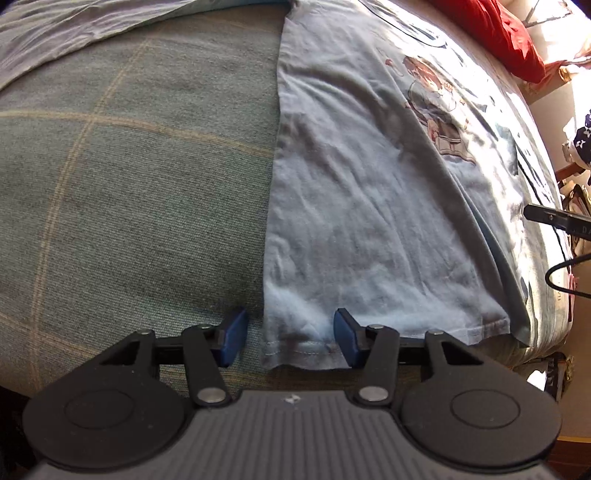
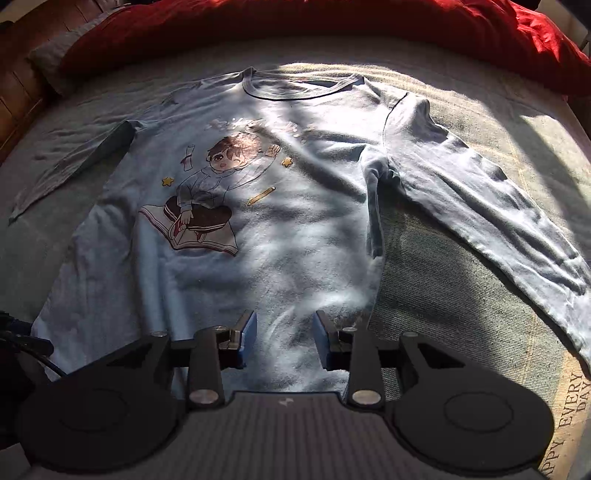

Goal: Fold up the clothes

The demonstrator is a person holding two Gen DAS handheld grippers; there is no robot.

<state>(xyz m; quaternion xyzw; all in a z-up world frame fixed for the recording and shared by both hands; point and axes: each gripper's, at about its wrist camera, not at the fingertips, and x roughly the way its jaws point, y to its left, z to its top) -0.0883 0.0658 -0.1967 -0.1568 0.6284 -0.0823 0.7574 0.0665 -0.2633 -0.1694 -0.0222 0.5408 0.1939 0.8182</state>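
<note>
Shirt (image 2: 295,236): we see a pale blue long-sleeved top spread flat, print side up, on the bed (image 1: 129,166), neckline toward the far edge by the red bedding (image 2: 295,33), hem at the near edge.
Sleeves: the right sleeve (image 2: 480,206) runs out flat toward the bed's right edge; the other sleeve (image 2: 70,162) slants toward the left edge.
Handling: we judge it light, limp knit cloth, wrinkling easily; it will sag and drag on the woven bed cover, not slide.
Left gripper (image 1: 290,338): spread, fingers straddling the hem's left corner, one pad over the bed cover, one over the cloth; nothing pinched.
Right gripper (image 2: 284,339): spread, low over the hem nearer its right corner, holding nothing.
Where to hold: we would pinch both layers at the hem corners or at the shoulder seams, where stitching gives a firmer bite.
Stage: spread out and unfolded as it lies now.
</note>
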